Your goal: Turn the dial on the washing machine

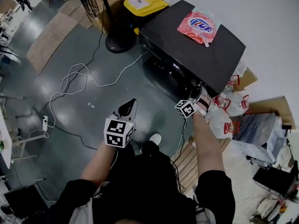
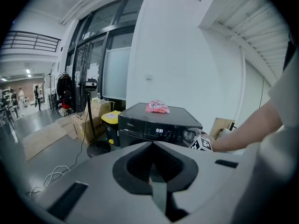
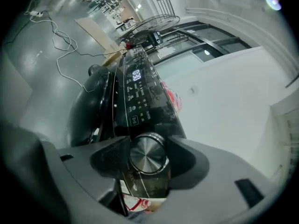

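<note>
A black washing machine [image 1: 187,45] stands against the white wall, its display [image 2: 159,131] lit. In the right gripper view its round silver dial [image 3: 147,152] fills the gap between the two jaws, and a pad lies against each side of it. In the head view the right gripper [image 1: 198,97] is up against the panel's right end. The left gripper [image 1: 130,105] hangs over the floor in front of the machine, shut and holding nothing; in its own view [image 2: 152,171] the dial [image 2: 188,135] shows far off.
A pink pouch [image 1: 198,26] lies on the machine's lid. A yellow-lidded bin [image 1: 145,3] and a fan's round base [image 1: 120,43] stand to its left. White cables [image 1: 74,78] snake over the grey floor. Clear bags with red handles [image 1: 224,111] sit to the machine's right.
</note>
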`<state>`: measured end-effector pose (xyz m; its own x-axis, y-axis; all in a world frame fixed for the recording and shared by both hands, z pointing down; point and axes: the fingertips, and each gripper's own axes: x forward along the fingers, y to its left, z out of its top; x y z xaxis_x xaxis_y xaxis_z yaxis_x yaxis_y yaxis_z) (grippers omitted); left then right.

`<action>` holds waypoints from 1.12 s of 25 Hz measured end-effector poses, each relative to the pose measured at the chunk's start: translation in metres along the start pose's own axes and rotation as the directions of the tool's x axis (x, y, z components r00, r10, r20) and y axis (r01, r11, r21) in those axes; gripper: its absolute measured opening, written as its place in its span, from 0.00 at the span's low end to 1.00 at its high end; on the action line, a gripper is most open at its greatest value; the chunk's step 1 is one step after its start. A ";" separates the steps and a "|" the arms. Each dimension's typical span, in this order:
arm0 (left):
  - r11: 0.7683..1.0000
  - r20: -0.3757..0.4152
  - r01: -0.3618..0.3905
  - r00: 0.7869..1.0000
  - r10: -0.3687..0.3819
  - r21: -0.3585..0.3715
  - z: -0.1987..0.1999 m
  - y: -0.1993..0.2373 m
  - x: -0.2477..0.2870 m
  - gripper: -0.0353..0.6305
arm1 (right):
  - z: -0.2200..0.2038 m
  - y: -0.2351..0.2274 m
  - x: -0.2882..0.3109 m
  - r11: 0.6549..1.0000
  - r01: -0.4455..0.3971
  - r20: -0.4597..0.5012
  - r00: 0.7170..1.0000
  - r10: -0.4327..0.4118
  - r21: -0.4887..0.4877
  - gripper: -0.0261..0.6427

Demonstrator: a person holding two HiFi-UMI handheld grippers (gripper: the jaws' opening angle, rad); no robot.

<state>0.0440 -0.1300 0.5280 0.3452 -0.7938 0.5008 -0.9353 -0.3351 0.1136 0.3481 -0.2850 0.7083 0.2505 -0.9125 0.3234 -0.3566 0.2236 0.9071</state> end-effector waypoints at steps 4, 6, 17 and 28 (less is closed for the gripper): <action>1.000 0.020 0.010 1.000 -0.011 0.019 0.008 -0.005 0.011 0.06 | 0.000 -0.002 0.000 0.995 0.007 -0.019 1.000 -0.005 0.102 0.42; 0.999 0.034 0.019 0.999 -0.020 0.030 0.015 -0.009 0.020 0.06 | 0.001 -0.005 0.000 0.987 0.005 -0.024 1.000 -0.001 0.159 0.40; 0.997 0.078 0.059 0.995 -0.063 0.055 0.044 -0.025 0.067 0.06 | 0.003 -0.013 -0.004 0.944 0.030 -0.023 0.999 -0.024 0.329 0.40; 0.995 0.046 0.081 0.995 -0.084 0.055 0.036 -0.032 0.084 0.06 | 0.000 -0.020 -0.006 0.821 0.024 -0.056 0.998 0.010 0.570 0.40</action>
<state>0.1060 -0.2048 0.5353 0.4254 -0.7857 0.4491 -0.8987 -0.4255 0.1067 0.3542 -0.2843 0.6883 0.2970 -0.8894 0.3474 -0.8003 -0.0334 0.5987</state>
